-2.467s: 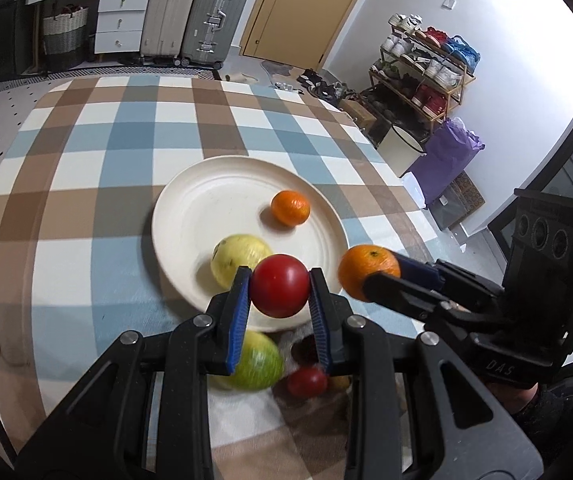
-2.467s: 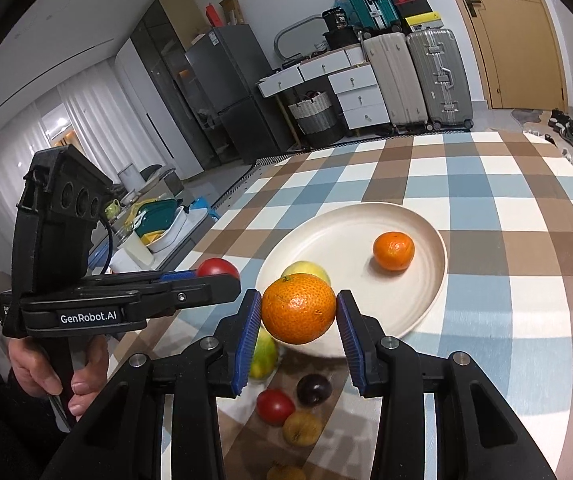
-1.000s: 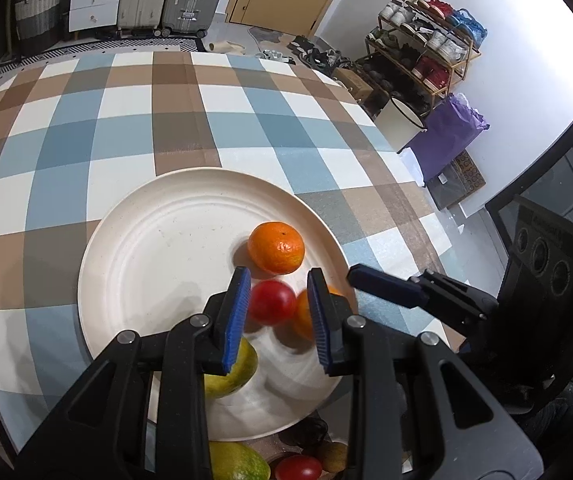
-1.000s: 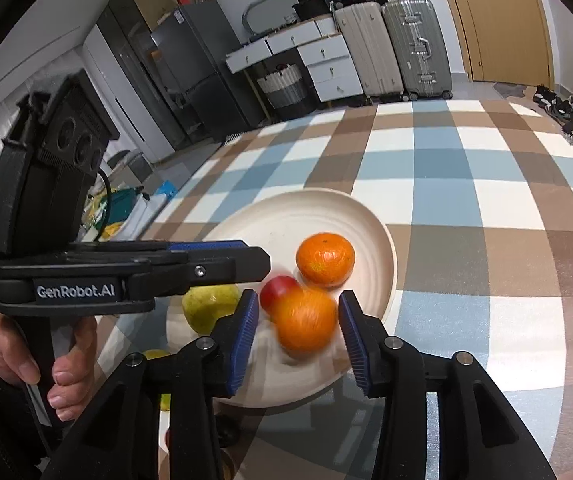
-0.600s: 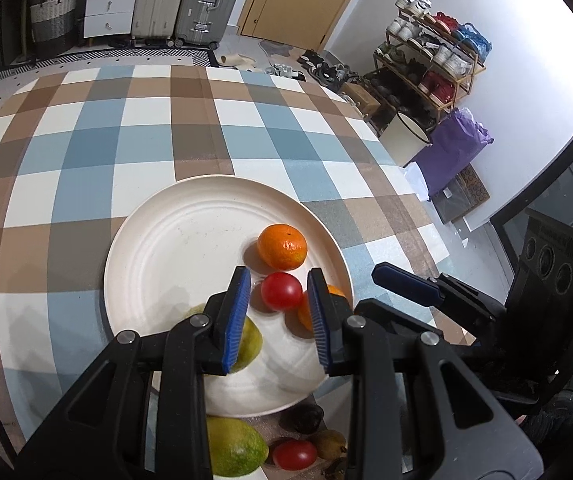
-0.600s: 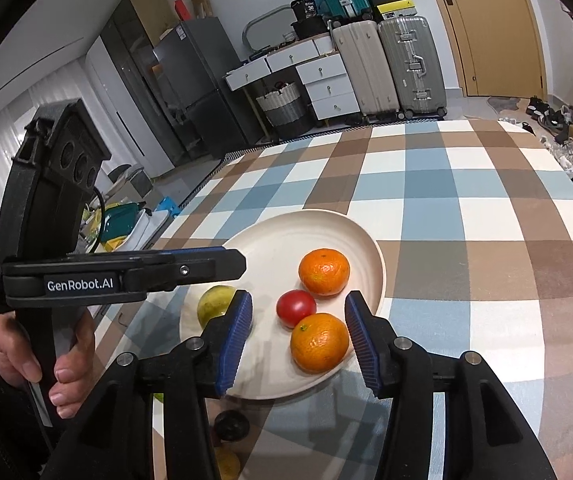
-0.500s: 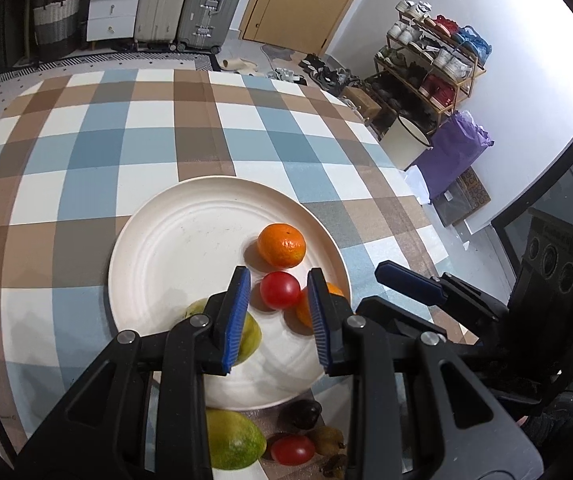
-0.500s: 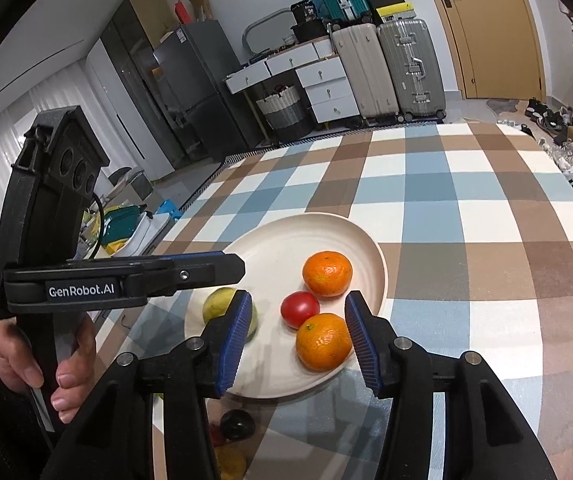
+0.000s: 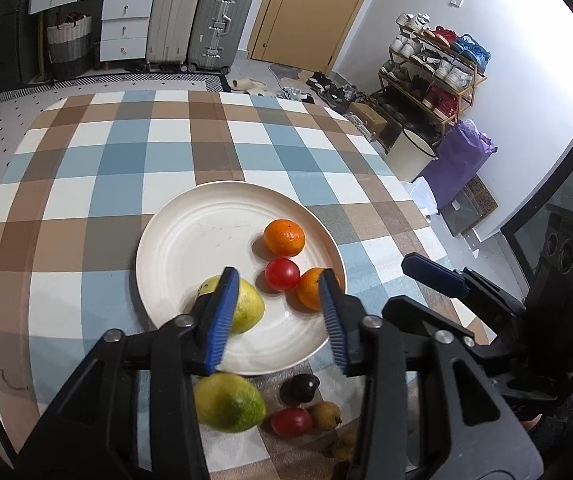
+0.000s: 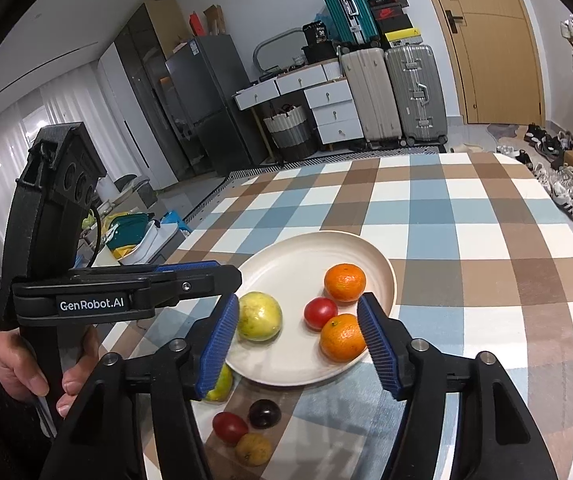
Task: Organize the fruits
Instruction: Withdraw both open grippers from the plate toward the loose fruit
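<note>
A cream plate on the checked tablecloth holds two oranges, a red tomato and a yellow-green fruit. My left gripper is open and empty above the plate's near edge. My right gripper is open and empty over the plate's near side. Off the plate lie a green mango, a red tomato, a dark fruit and a small yellow fruit.
The right gripper's body shows at the right of the left wrist view; the left one crosses the right wrist view. The table's right edge drops to the floor. Suitcases and a shoe rack stand beyond.
Both grippers set their fruit on the plate, opened wide and drew back and up. The tomato and the second orange now rest on the plate.
</note>
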A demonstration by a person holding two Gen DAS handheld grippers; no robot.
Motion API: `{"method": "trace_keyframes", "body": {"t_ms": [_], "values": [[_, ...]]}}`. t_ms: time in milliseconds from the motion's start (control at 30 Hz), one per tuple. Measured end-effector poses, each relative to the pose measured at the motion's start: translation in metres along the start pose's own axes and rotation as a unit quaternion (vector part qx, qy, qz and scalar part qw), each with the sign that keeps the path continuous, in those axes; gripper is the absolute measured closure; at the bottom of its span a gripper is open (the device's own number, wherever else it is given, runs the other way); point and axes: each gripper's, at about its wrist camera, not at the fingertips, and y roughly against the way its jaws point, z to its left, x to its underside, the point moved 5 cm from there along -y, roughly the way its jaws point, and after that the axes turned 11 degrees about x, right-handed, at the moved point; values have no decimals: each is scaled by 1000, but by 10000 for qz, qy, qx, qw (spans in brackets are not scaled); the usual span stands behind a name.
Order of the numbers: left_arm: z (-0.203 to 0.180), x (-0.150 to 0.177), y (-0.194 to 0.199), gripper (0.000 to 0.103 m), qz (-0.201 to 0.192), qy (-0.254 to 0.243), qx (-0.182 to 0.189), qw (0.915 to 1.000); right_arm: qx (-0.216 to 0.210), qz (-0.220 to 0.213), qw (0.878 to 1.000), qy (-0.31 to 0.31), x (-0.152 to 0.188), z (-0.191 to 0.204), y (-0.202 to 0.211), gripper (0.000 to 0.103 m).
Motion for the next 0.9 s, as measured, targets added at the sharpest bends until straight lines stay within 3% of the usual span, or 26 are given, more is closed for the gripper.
{"method": "trace_keyframes", "body": {"t_ms": [133, 233, 267, 333, 433, 567, 633, 700, 900], "values": [[-2, 8, 9, 54, -85, 14, -84, 9999, -4, -70, 10000, 46, 2, 6, 10, 36], [-4, 13, 19, 30, -195, -69, -431, 9989, -16, -141, 9999, 34, 4, 9, 17, 27], [-4, 14, 24, 22, -288, -64, -527, 9982, -21, -176, 9998, 20, 4, 10, 20, 19], [-5, 17, 35, 21, -469, -72, -570, 9972, -38, -272, 9996, 0, 5, 12, 26, 14], [-4, 21, 43, 20, -492, -81, -713, 9962, -48, -352, 9994, 26, 6, 17, 35, 13], [-3, 30, 54, 13, -545, -18, -842, 9950, -28, -412, 9991, 56, 8, 22, 44, 3], [-3, 35, 60, 11, -630, -17, -864, 9943, -21, -478, 9988, 90, 10, 26, 50, 2], [0, 40, 67, 1, -731, 21, -1017, 9921, 36, -504, 9986, 141, 12, 29, 54, 0], [9, 54, 83, 1, -929, 179, -1177, 9885, 96, -521, 9983, 241, 20, 36, 62, 0]]}}
